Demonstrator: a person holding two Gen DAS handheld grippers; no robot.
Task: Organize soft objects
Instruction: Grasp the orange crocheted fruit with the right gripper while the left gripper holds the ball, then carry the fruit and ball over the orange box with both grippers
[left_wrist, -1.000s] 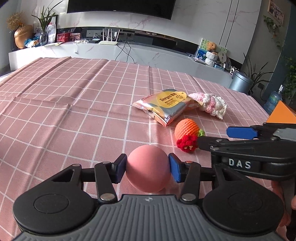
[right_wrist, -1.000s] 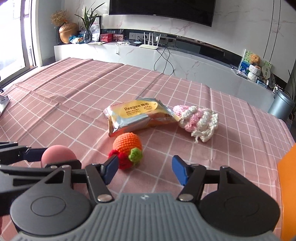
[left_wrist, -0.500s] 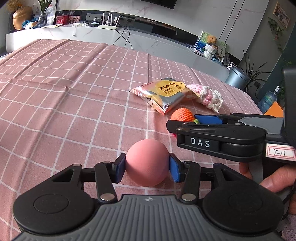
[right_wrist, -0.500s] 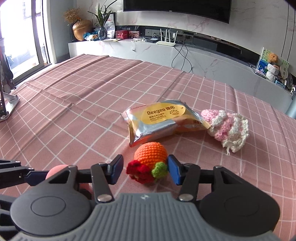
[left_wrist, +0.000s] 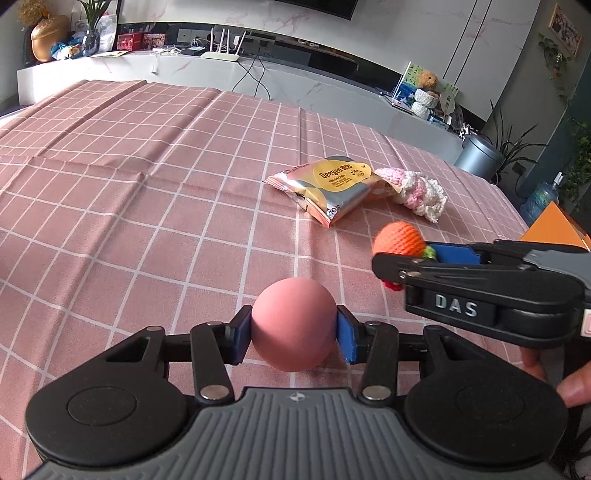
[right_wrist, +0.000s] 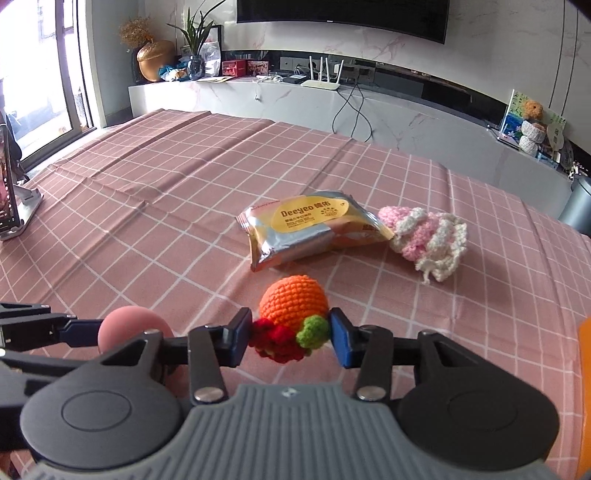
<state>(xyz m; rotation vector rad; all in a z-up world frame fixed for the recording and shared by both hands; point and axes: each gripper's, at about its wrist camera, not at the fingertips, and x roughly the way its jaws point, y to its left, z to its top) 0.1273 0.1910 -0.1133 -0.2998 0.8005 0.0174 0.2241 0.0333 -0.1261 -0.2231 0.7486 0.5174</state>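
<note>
While the pink ball (left_wrist: 293, 324) sits clamped between the left gripper (left_wrist: 294, 334) pads above the checked cloth (left_wrist: 147, 184), the right gripper (right_wrist: 291, 336), whose jaws have just been closing, pinches the orange crochet toy (right_wrist: 293, 301) near the snack packet (right_wrist: 310, 229).

Place: a home living room.
Evidence: a wall-mounted television (right_wrist: 343, 14) hung above a long marble media console (right_wrist: 295, 99); potted plants (right_wrist: 195, 26) and a checked pink tablecloth (right_wrist: 166, 192) completed it.
</note>
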